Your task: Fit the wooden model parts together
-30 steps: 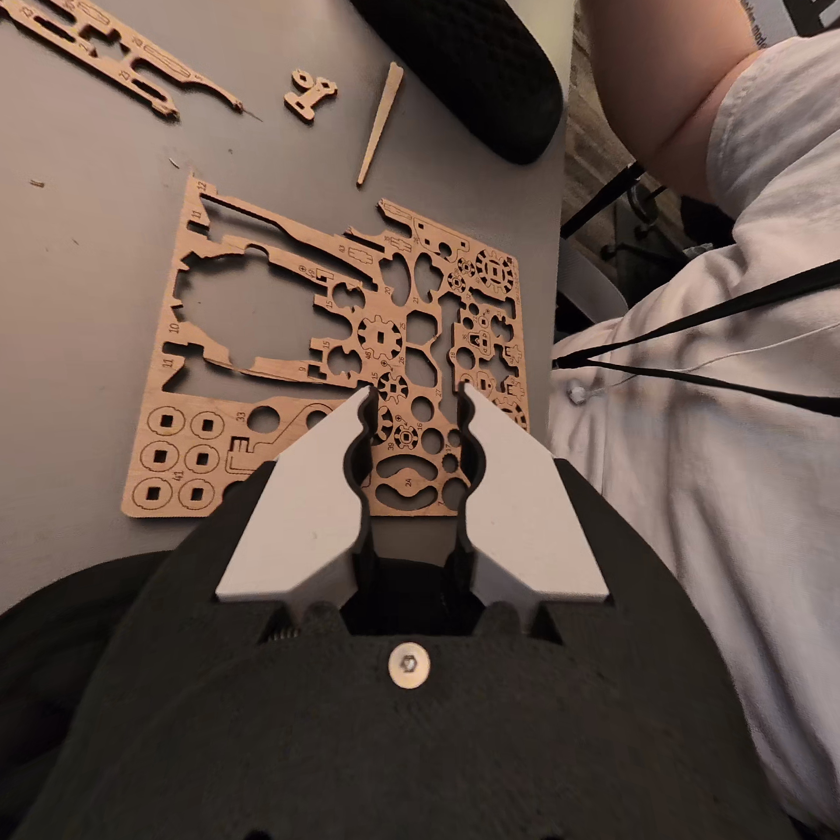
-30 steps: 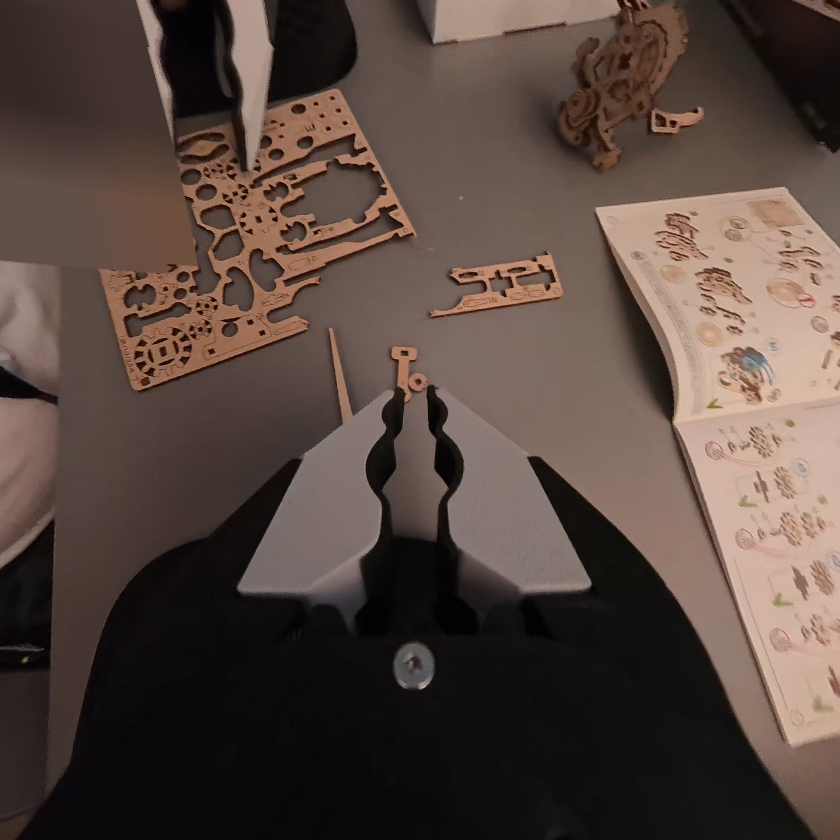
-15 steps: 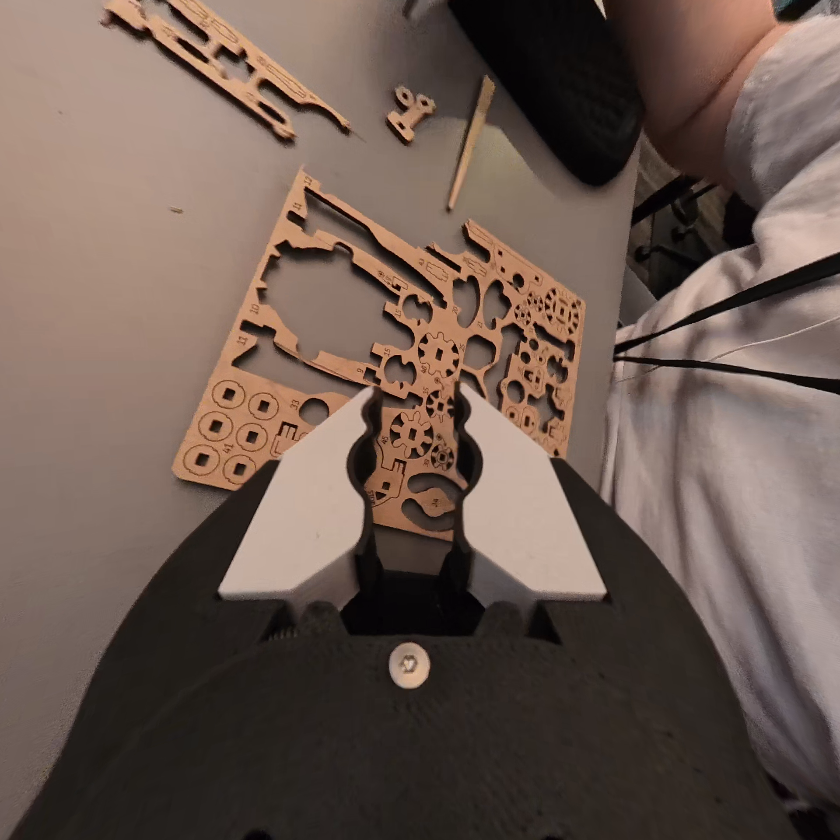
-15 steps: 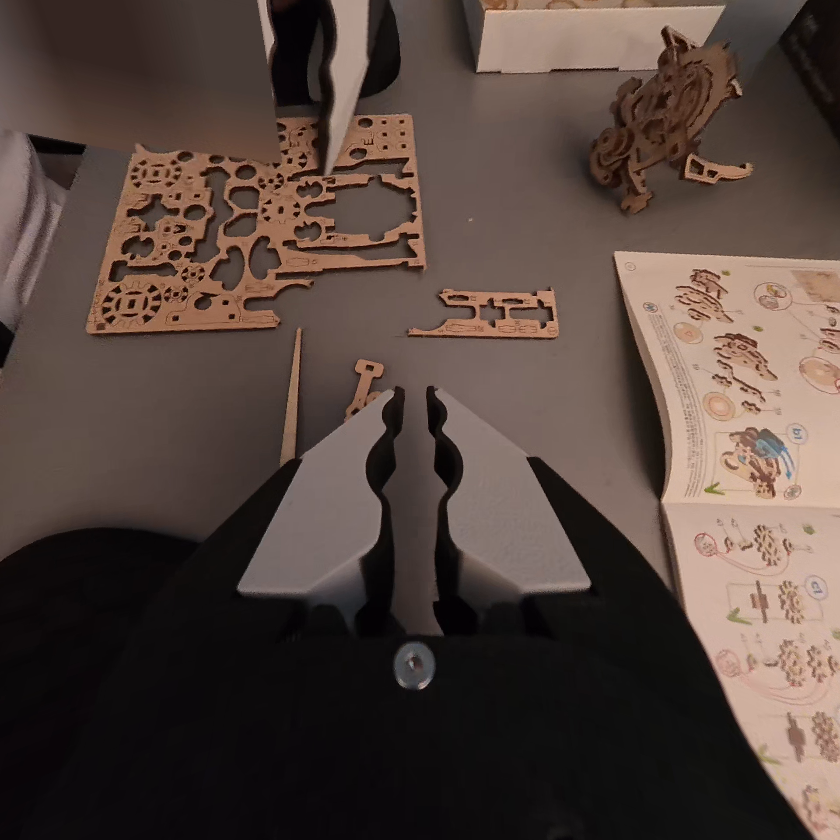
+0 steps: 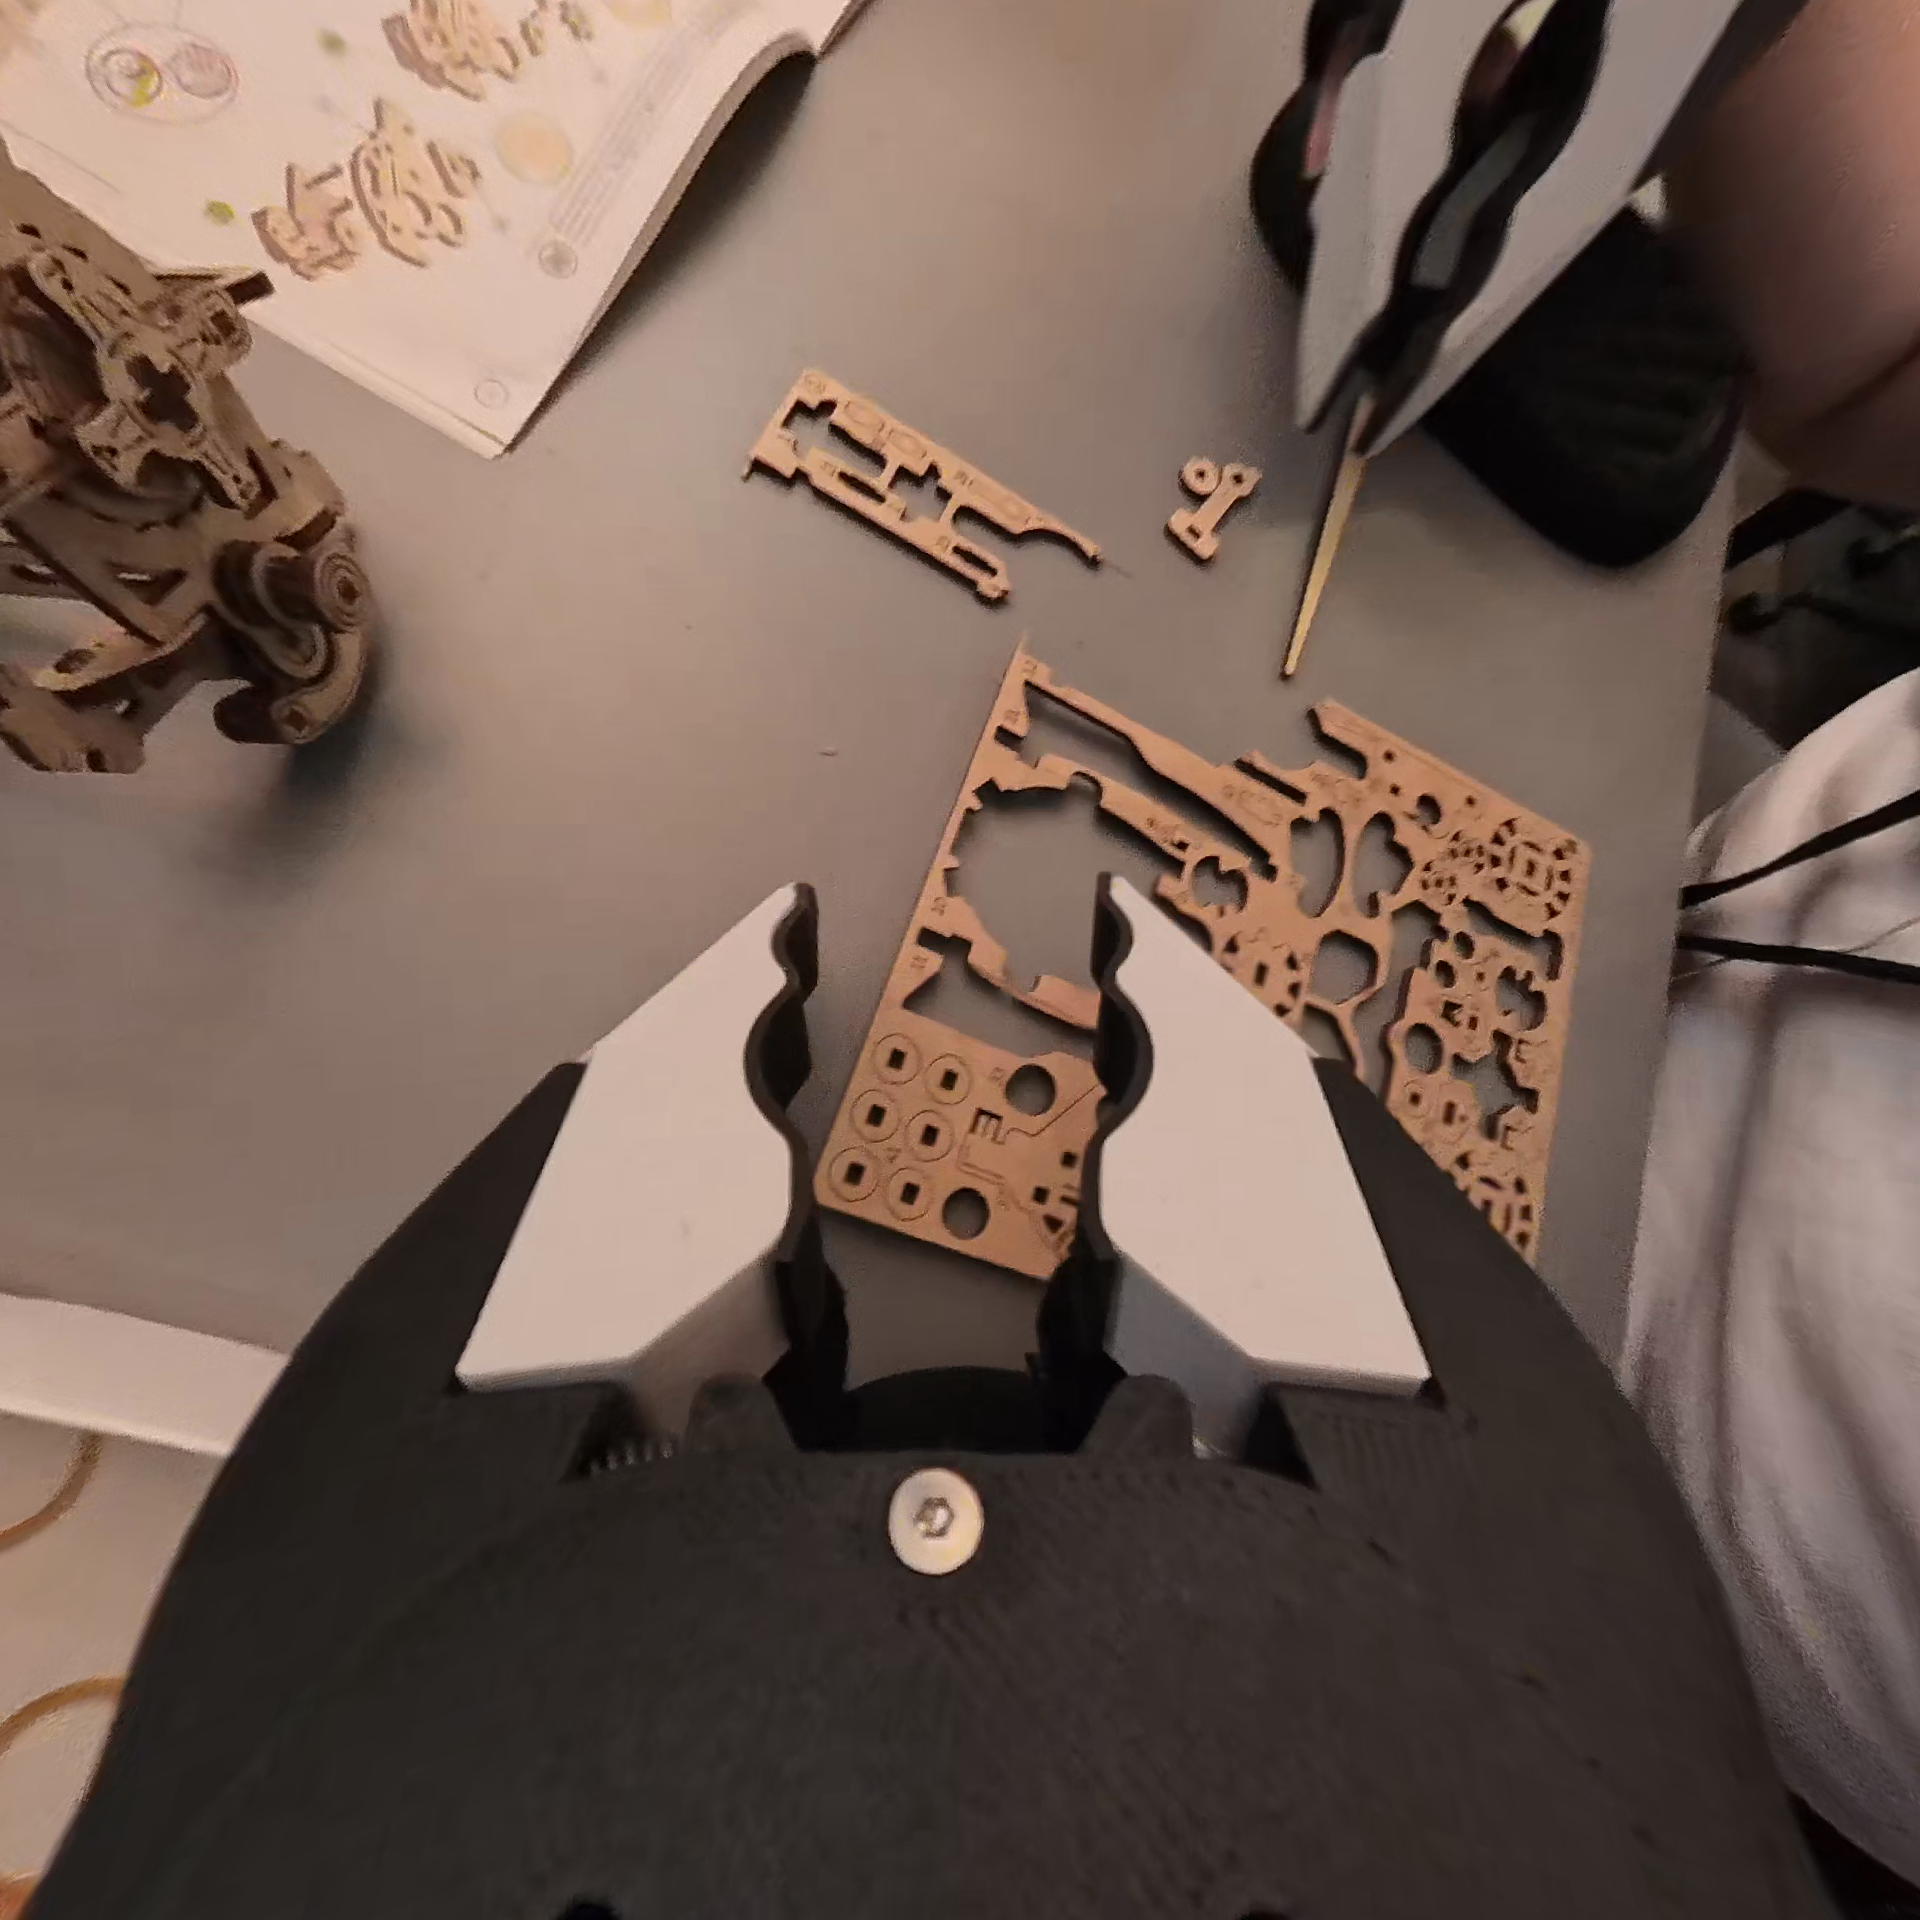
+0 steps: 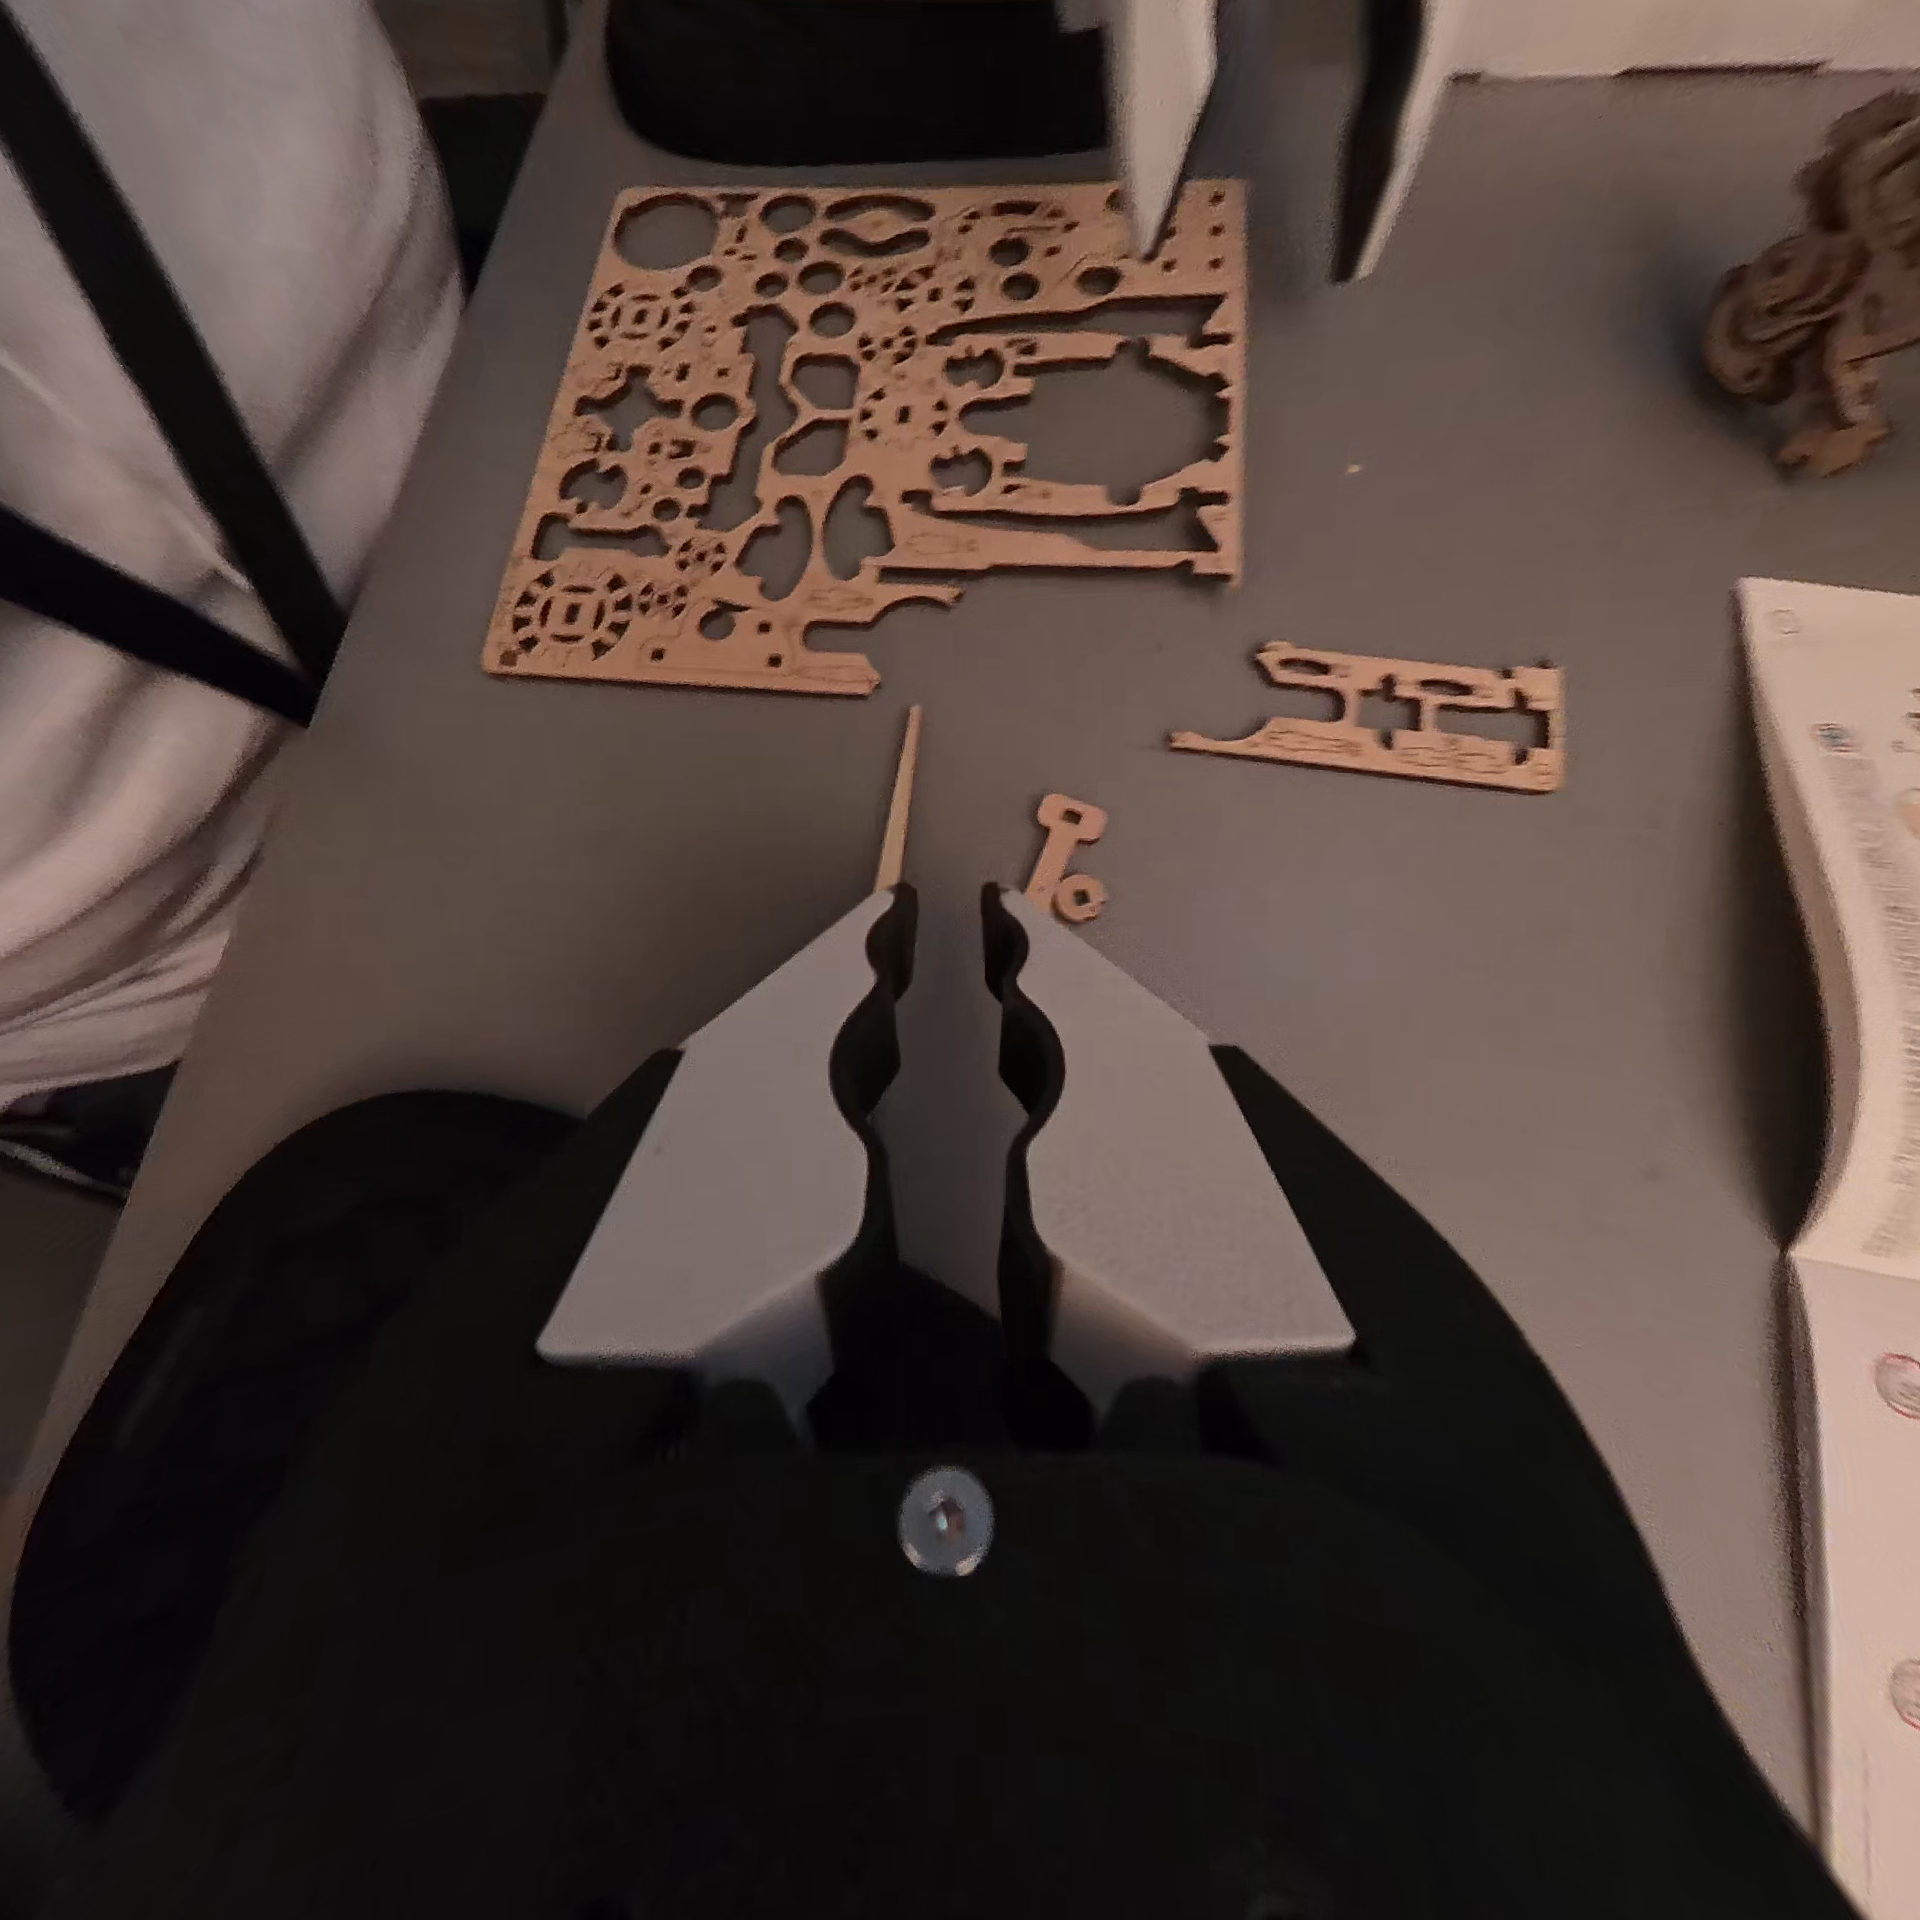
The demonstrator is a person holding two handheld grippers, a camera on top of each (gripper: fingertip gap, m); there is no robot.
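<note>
Wooden model parts are lying spread over the grey table: a cut-out sheet near the person's white shirt, a long flat piece beyond it, a small key-shaped piece and a thin pointed stick side by side. The left gripper is hovering over the sheet's corner with its fingers spread wide, gripping nothing. The right gripper is hanging over the thick end of the stick, its fingers nearly together with a narrow gap showing, and nothing between them. A built wooden model is standing at the far side, next to an open instruction booklet.
</note>
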